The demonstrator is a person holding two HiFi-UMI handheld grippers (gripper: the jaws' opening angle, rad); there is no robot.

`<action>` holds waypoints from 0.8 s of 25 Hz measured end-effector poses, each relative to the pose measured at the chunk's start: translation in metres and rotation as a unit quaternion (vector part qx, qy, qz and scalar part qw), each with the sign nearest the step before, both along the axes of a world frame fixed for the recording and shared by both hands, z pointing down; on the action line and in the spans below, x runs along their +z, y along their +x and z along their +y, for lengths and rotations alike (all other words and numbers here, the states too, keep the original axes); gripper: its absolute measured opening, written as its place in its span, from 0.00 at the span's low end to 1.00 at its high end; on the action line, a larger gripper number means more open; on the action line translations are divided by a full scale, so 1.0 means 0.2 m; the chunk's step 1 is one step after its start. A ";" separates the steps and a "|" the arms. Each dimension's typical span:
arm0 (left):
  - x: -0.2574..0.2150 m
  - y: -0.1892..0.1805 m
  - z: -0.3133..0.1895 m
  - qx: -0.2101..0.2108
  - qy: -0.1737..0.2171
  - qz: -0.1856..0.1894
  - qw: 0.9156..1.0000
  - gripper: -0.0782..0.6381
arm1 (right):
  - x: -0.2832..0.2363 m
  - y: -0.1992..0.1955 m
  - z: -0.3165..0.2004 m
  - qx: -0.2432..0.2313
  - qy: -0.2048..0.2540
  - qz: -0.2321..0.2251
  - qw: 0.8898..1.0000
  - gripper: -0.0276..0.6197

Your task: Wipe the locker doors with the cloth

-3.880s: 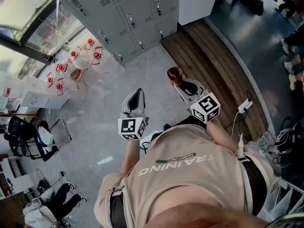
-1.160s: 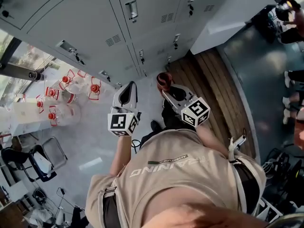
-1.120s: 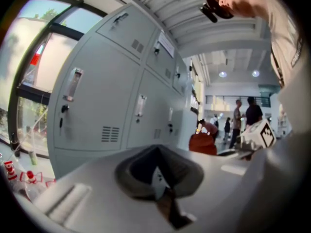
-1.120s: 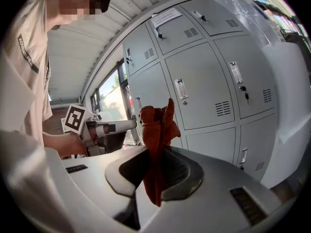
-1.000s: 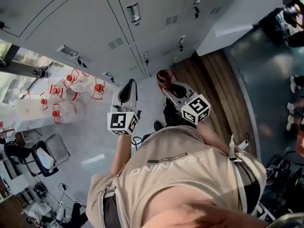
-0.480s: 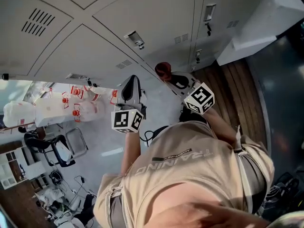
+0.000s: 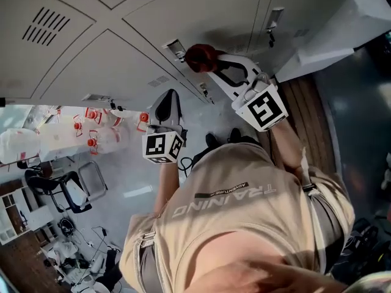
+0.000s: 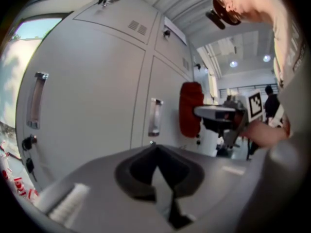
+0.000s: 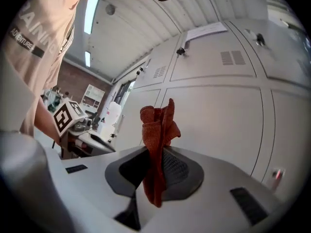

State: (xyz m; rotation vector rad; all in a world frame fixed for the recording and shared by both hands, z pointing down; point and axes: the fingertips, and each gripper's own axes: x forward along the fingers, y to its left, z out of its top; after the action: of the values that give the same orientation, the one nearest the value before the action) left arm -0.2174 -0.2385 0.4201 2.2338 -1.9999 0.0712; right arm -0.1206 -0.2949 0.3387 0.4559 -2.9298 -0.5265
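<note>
Cloth [image 9: 158, 130], red and bunched, was found pinched between the pressed-together jaws of the right gripper [image 9: 154, 171], its folds standing up past their tips. In the head view we noted it raised to the grey locker doors [image 7: 116, 54], just beside a door handle [image 7: 175, 47]. We could not confirm contact with the door face. We recorded the left gripper [image 8: 156, 168] drawn nearer the person's body, its jaws pressed together on nothing and pointed toward the lockers.
</note>
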 end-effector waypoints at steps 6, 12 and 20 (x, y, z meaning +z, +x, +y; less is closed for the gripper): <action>-0.04 -0.03 0.02 0.026 0.014 0.006 1.000 0.12 | -0.49 -0.12 0.00 0.094 0.257 0.083 0.958 0.12; -0.04 -0.07 0.07 0.046 0.029 0.013 0.998 0.12 | -0.80 -0.25 0.00 0.190 0.426 0.142 0.873 0.12; -0.01 -0.20 0.18 0.031 0.035 0.029 0.998 0.12 | -0.79 -0.39 -0.06 0.246 0.506 0.194 0.804 0.12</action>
State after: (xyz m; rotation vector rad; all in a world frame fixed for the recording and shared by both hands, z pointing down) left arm -0.2579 -0.2033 0.4186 2.3141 -1.9322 -0.0571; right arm -0.1981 -0.3073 0.1811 0.9994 -1.7891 -1.7951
